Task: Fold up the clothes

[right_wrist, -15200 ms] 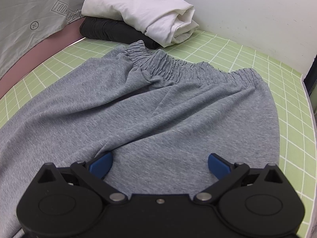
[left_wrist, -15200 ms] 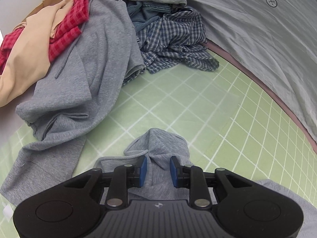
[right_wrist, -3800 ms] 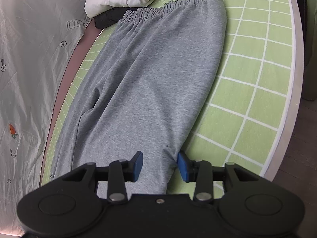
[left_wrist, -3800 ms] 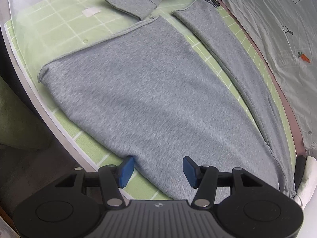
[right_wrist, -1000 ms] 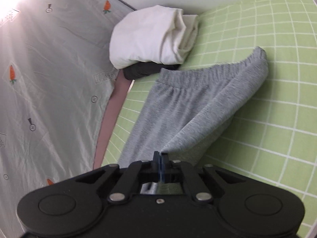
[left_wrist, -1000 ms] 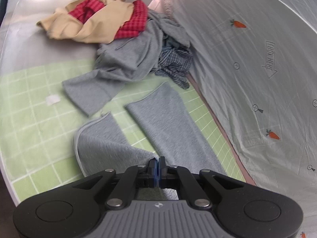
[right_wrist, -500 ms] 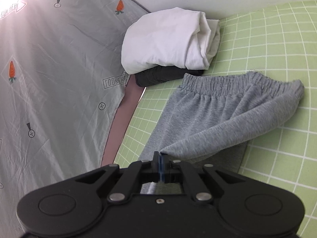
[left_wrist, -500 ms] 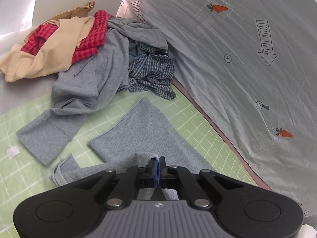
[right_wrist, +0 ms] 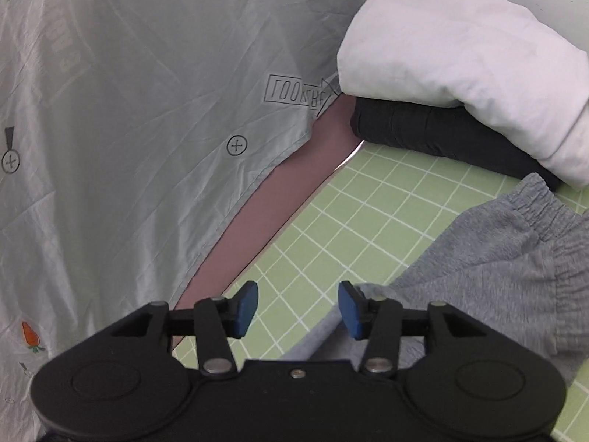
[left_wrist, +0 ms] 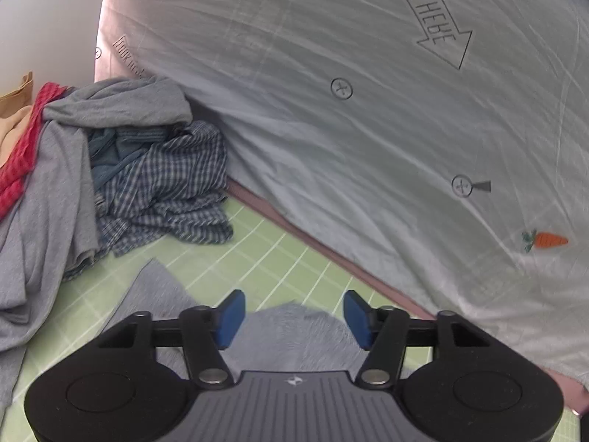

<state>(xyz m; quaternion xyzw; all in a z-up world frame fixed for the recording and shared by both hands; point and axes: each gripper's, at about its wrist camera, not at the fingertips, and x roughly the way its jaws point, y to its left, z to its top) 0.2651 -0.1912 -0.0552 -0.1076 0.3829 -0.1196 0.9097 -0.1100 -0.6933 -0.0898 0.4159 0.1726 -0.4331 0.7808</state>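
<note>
The grey sweatpants lie folded lengthwise on the green grid mat. In the left wrist view their leg end (left_wrist: 294, 335) rests flat under my left gripper (left_wrist: 292, 318), whose jaws are opening and grip nothing. In the right wrist view the elastic waistband (right_wrist: 530, 221) lies at the right, and a grey edge (right_wrist: 324, 335) sits below my right gripper (right_wrist: 297, 309). Its jaws are opening too, with only mat showing between the blue pads (right_wrist: 246, 307).
A heap of unfolded clothes (left_wrist: 110, 169) lies at the left: grey hoodie, blue plaid shirt, red checked and tan pieces. A folded white garment (right_wrist: 460, 70) sits on a folded black one (right_wrist: 441, 132) at the right. A pale printed sheet (left_wrist: 368, 129) hangs behind the mat.
Both grippers carried the near edge of the sweatpants over toward the sheet, then opened from shut and let the cloth drop flat.
</note>
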